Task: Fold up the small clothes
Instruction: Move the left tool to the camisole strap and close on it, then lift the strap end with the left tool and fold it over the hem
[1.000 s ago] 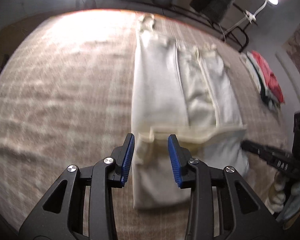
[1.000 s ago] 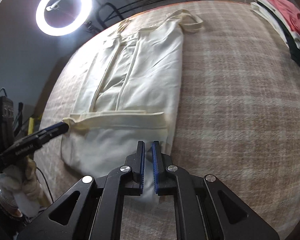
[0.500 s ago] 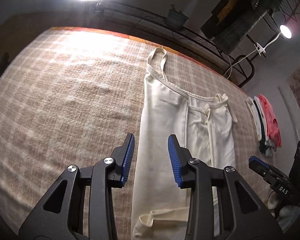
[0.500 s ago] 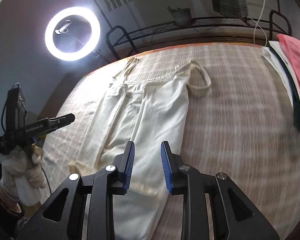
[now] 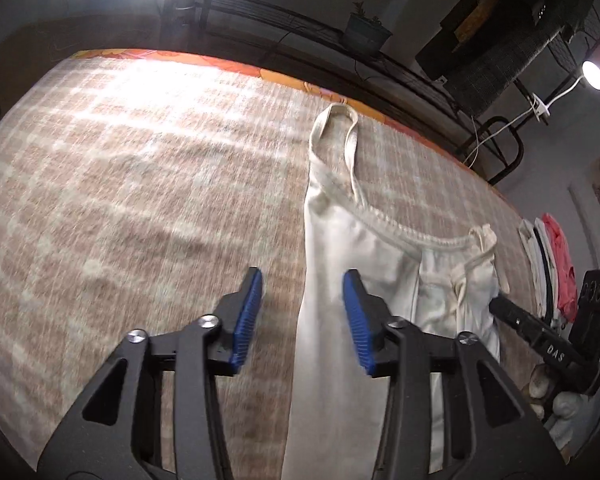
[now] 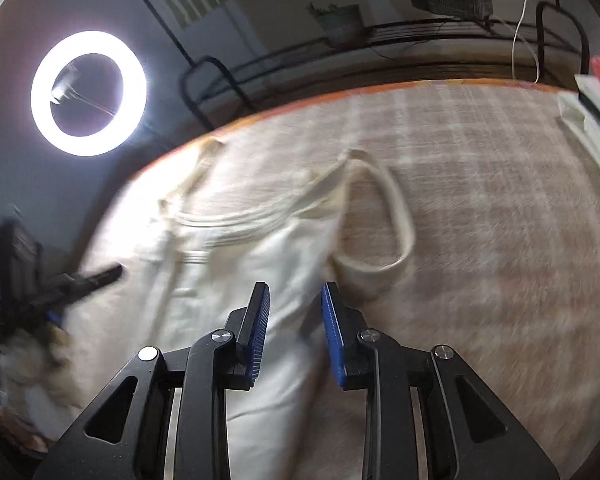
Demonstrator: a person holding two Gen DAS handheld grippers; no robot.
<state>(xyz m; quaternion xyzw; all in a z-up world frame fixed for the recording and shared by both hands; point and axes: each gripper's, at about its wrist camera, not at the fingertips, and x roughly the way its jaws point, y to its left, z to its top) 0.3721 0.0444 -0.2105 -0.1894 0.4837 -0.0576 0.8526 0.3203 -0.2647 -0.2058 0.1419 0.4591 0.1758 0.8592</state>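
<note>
- The cream tank top lies flat on the plaid-covered surface, folded lengthwise into a narrow strip, straps pointing at the far edge.
- One strap loop reaches nearly to the orange border at the far edge; the other strap sits as an open loop on the opposite side of the neckline.
- Left gripper hangs over the top's long left edge. Its jaws have just been opening and now stand spread, with cloth under the gap but nothing pinched.
- Right gripper is over the top's right edge just below the strap loop. Its jaws are parted too, not pressing on the fabric. That view is pretty blurry.
- Loads of bare plaid left of the garment, and a fair stretch on the right as well.
- A stack of folded clothes, pink and white, sits well apart at the right edge.
- Beyond the far edge: a black metal rack, a potted plant and a ring light.
</note>
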